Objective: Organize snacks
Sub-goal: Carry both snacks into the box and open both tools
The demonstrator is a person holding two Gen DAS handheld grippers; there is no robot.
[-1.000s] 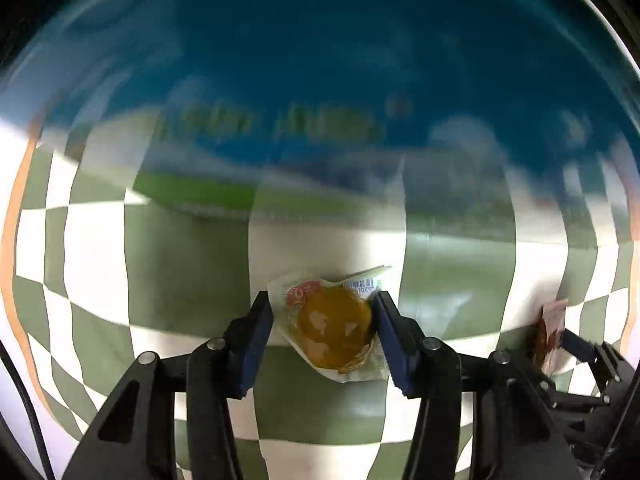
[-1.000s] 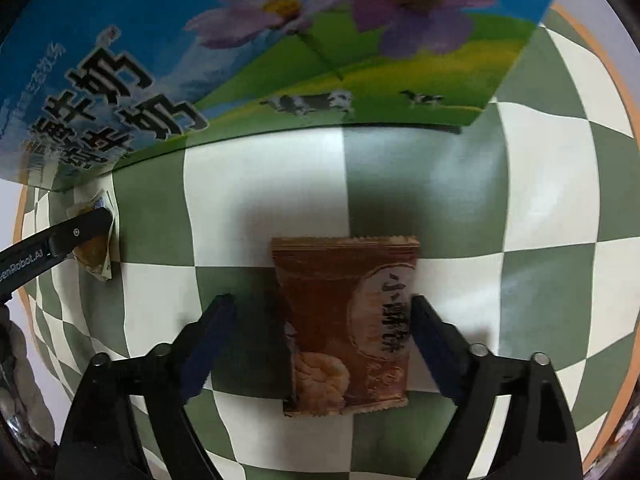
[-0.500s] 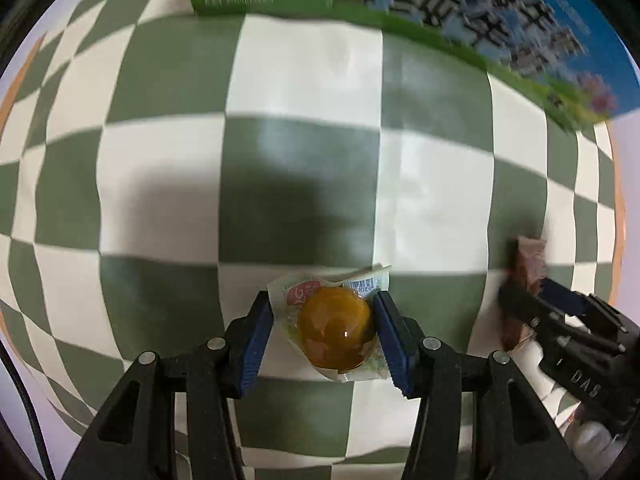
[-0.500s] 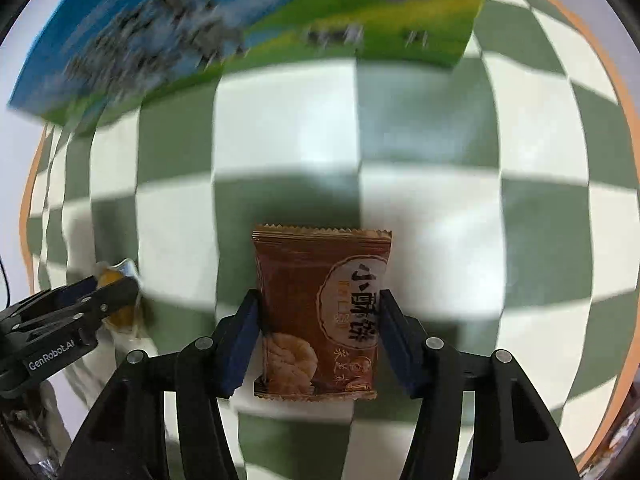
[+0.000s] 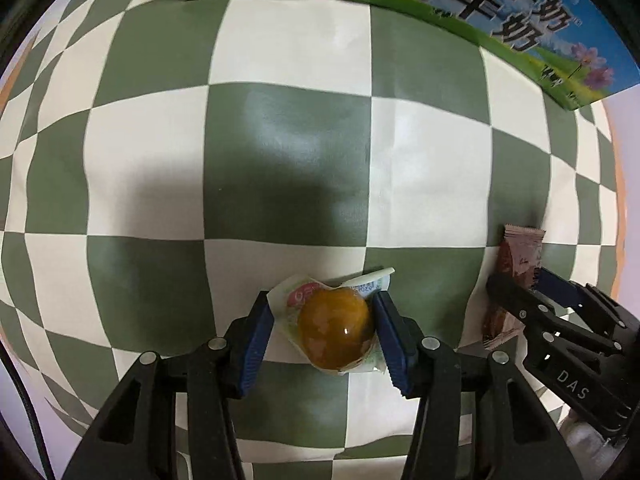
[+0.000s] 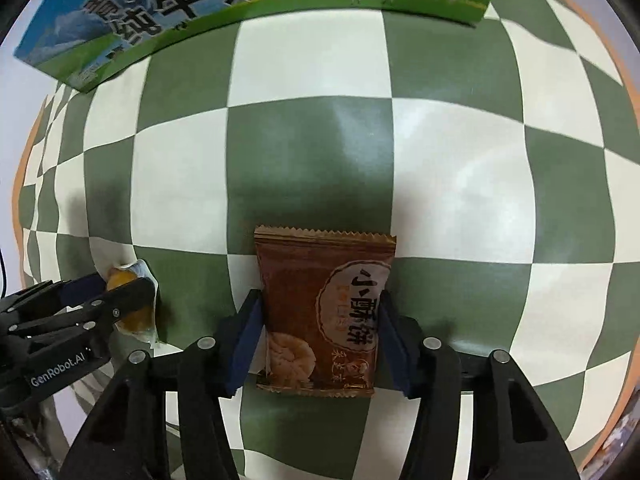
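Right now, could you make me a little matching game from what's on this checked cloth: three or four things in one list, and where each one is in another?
Things:
1. jelly cup
2. brown biscuit packet
3. milk carton
4. checked cloth

Places:
a. lying along the far edge of the cloth
b. between the pads of the right gripper
c. spread under everything
d. between the pads of the left gripper

Pairs: 1-d, 2-b, 3-a, 4-c
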